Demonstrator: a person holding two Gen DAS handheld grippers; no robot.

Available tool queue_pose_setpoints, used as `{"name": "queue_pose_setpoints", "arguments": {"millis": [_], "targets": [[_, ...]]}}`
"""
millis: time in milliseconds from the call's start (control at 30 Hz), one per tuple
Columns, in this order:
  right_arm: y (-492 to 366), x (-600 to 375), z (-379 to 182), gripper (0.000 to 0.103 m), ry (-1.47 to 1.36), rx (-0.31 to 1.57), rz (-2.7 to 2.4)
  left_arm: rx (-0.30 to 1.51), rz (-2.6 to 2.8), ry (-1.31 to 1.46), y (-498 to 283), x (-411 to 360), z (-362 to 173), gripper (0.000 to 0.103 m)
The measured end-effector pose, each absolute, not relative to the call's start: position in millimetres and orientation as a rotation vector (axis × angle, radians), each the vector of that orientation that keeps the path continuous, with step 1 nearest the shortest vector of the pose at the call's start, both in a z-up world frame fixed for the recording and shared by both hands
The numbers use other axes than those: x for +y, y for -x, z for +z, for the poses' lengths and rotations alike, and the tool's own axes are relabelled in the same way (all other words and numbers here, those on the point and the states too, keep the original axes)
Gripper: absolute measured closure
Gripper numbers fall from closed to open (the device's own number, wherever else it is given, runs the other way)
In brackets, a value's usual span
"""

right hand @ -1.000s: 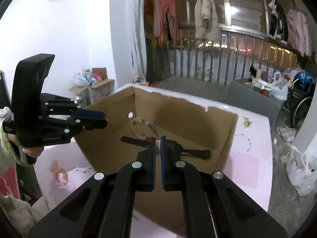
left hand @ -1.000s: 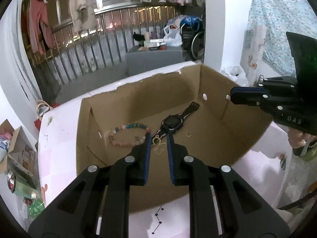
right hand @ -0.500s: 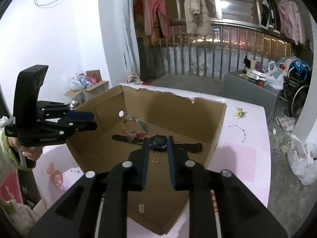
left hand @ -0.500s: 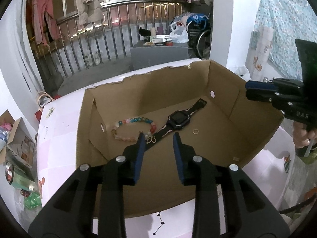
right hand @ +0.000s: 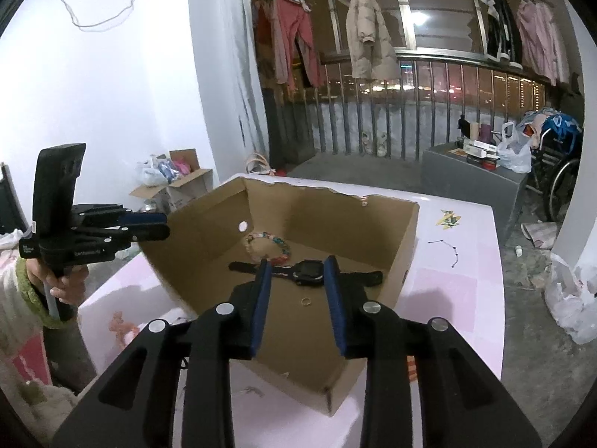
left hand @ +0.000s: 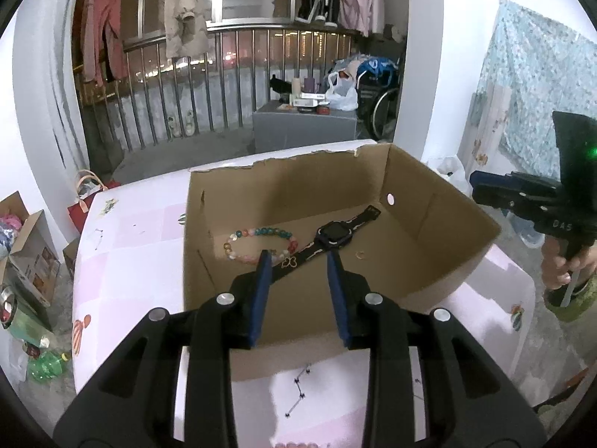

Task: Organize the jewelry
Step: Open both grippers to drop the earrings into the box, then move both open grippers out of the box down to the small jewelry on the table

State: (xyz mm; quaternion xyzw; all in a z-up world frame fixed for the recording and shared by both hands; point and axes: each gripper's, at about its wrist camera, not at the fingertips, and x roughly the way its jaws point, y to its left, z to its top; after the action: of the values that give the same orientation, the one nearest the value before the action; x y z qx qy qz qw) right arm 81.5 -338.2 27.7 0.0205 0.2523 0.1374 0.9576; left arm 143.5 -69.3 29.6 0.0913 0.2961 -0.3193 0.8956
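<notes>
An open cardboard box [left hand: 440, 201] [right hand: 403, 246] stands on a pink table. On its floor lie a bead bracelet [left hand: 257, 240] [right hand: 266, 246], a black watch [left hand: 335, 235] [right hand: 309, 272], a small gold butterfly chain [left hand: 289, 262] and a small ring [left hand: 360, 254] [right hand: 306, 301]. My left gripper [left hand: 298, 261] is open and empty above the box's near wall. My right gripper [right hand: 294, 267] is open and empty above the box's other side. Each gripper shows in the other's view, the right [left hand: 522, 194] and the left [right hand: 112, 227].
The pink table [left hand: 123, 254] [right hand: 459, 272] bears printed star patterns. Beyond it are a metal railing [left hand: 224, 86] with hanging clothes, a grey cabinet [left hand: 302, 127], a wheelchair [right hand: 559, 175], cardboard boxes on the floor [right hand: 179, 186] and plastic bags [right hand: 571, 298].
Both grippers have opened and drawn back up and away from the box. The gold chain now lies on the box floor by the watch strap.
</notes>
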Motion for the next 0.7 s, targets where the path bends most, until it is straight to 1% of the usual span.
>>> {"name": "queue_pose_setpoints", "arguments": {"millis": [133, 400, 700], "targets": [[-66, -333, 30, 0.066, -0.033, 0.501, 0.293, 0.611, -0.681, -0.169, -125, -57, 30, 0.073], [-36, -326, 27, 0.065, -0.02, 0.516, 0.329, 0.623, -0.737, -0.154, -85, -43, 21, 0.073], [-26, -316, 5, 0.065, -0.007, 0.591, 0.361, 0.679, -0.804, -0.161, -72, -53, -5, 0.073]]}}
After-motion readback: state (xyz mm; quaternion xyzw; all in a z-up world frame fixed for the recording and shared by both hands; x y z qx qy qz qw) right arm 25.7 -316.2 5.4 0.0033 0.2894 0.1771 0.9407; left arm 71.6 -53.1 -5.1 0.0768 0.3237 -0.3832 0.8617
